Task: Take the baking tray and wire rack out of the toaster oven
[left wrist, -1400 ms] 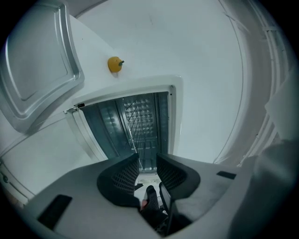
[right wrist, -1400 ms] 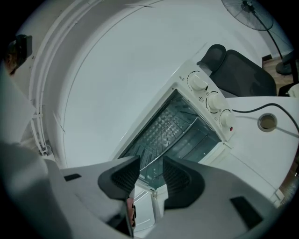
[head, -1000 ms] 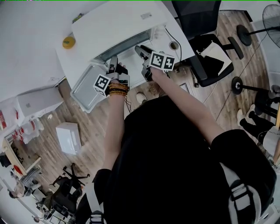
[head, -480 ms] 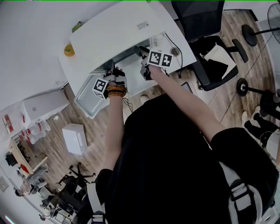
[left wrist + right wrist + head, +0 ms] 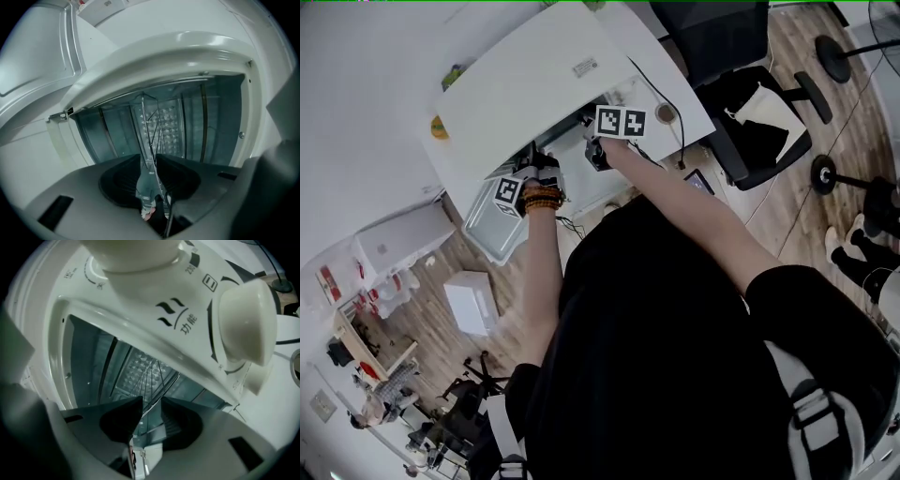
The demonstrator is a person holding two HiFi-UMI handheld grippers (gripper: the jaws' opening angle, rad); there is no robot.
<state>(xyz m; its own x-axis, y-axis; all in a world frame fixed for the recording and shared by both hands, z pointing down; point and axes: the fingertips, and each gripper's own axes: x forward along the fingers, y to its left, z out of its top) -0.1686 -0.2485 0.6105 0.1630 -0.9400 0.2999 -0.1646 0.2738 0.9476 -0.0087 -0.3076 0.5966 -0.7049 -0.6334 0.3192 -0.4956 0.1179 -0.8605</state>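
Both grippers now sit closer to the mouth of the toaster oven (image 5: 534,84) than a second ago, when the left one was back over the lowered door (image 5: 492,230). You have brought your left gripper (image 5: 148,160) and right gripper (image 5: 151,401) to the front of the cavity, side by side. The right jaws have just been closing, and each pair now stands at a narrow gap with the front edge of the wire rack (image 5: 151,124) running between the pads. In both gripper views the wires lie against one pad, so the grip looks made, though only just. The wire rack is otherwise inside the toaster oven, reaching back toward its dimpled rear wall. The baking tray cannot be told apart within the cavity and is presumably still in there. By this reading the reach is finished and the pull outward over the door has not begun.
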